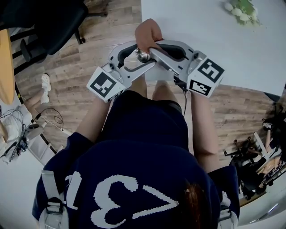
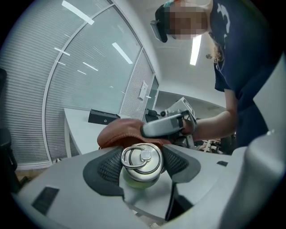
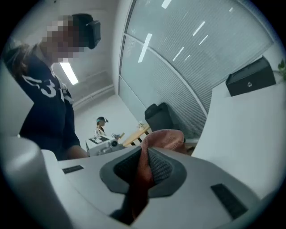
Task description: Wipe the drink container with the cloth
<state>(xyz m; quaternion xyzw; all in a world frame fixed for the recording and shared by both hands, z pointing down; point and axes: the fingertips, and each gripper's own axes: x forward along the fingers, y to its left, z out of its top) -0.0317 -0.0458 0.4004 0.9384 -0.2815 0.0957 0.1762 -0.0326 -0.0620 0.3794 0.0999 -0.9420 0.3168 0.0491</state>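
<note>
The drink container (image 2: 141,162) has a metal lid with a ring and a pale green body. My left gripper (image 2: 142,166) is shut on it just below the lid. In the head view only its shiny lid (image 1: 143,56) shows, between the left gripper's (image 1: 142,58) jaws in front of my body. A reddish-brown cloth (image 3: 163,138) is pinched in my right gripper (image 3: 147,169), which is shut on it. The cloth (image 2: 120,132) lies against the far side of the container, with the right gripper (image 2: 147,129) just behind. From above the cloth (image 1: 147,32) bunches over both jaw tips.
A white table (image 1: 214,40) lies ahead, with a small plant (image 1: 241,11) at its far side and a black box (image 3: 250,78) on it. A black office chair (image 1: 49,22) stands on the wooden floor at left. Another person (image 3: 100,125) stands far off.
</note>
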